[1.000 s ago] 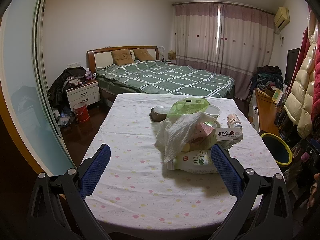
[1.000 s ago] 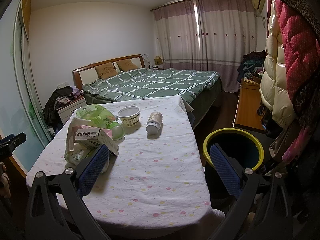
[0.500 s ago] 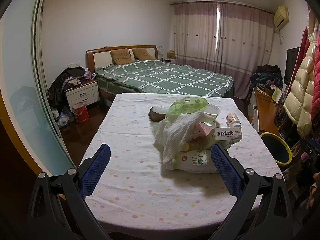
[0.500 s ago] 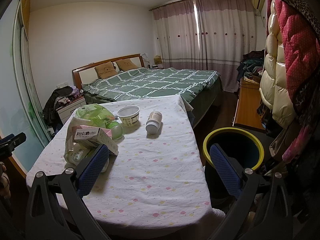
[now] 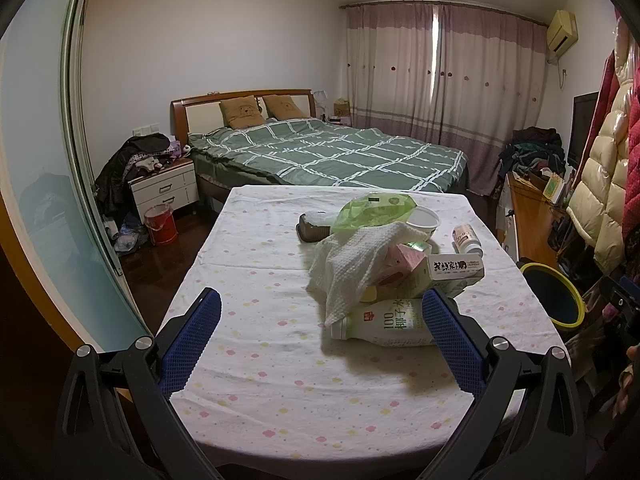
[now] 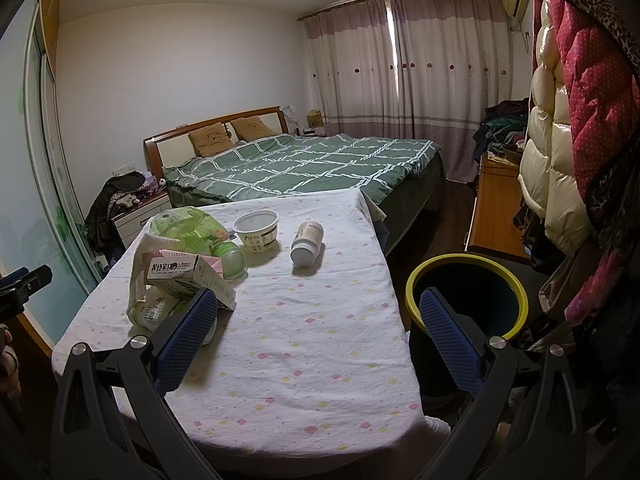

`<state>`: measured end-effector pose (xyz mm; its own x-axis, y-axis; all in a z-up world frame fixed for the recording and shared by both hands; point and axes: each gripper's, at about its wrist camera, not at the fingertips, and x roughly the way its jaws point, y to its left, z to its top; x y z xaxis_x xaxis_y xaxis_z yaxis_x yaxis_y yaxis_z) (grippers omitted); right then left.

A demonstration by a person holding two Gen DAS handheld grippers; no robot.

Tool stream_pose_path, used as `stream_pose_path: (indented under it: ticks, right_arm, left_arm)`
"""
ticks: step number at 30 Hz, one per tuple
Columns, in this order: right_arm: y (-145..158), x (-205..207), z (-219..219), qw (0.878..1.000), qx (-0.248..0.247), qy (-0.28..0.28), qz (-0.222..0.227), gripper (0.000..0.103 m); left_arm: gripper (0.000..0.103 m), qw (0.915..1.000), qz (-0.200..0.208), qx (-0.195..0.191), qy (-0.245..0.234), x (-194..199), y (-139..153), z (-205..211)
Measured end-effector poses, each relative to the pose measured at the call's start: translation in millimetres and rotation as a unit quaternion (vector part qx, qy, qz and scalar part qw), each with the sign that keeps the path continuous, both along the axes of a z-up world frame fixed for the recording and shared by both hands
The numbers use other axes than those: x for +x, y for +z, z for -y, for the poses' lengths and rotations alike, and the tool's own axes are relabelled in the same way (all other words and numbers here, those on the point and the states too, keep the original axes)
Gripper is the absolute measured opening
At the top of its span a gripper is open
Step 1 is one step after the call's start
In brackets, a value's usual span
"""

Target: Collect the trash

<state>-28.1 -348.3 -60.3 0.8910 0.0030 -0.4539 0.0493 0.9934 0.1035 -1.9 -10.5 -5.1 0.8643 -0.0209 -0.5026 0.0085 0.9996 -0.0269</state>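
On the table [image 5: 256, 364]: two bottles [image 5: 384, 322] [image 6: 307, 242], one cup [image 6: 257, 229], one carton [image 5: 454, 268].

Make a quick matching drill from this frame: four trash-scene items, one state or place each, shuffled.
Items:
1. milk bottle
2. white cup
3. pill bottle
4. bin

States:
A. upright, open, on the table
B. on the floor beside the table, yellow rim
C. lying on its side apart from the pile
D. lying on its side, partly under the white cloth

Pairs: 1-D, 2-A, 3-C, 4-B
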Motion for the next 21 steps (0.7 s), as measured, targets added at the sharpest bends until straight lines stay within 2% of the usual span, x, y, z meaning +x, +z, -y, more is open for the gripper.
stream_pose_path:
  ticks: [12,21]
  right_arm:
    - [-7.9,7.5,1.2,1.0,0.002,0.003,-0.011,0.097]
    - [3.4,53.1,-28.3,0.998,-0.016,0.056,-0.019,0.097]
  left_arm:
    - [0.099,0.9999,-0.015,0.003,-0.003,8.9,-7.6,0.1]
    - [0.099,0.9998,-0.02,0.0,0.003,19.8,-17.6,-11.8]
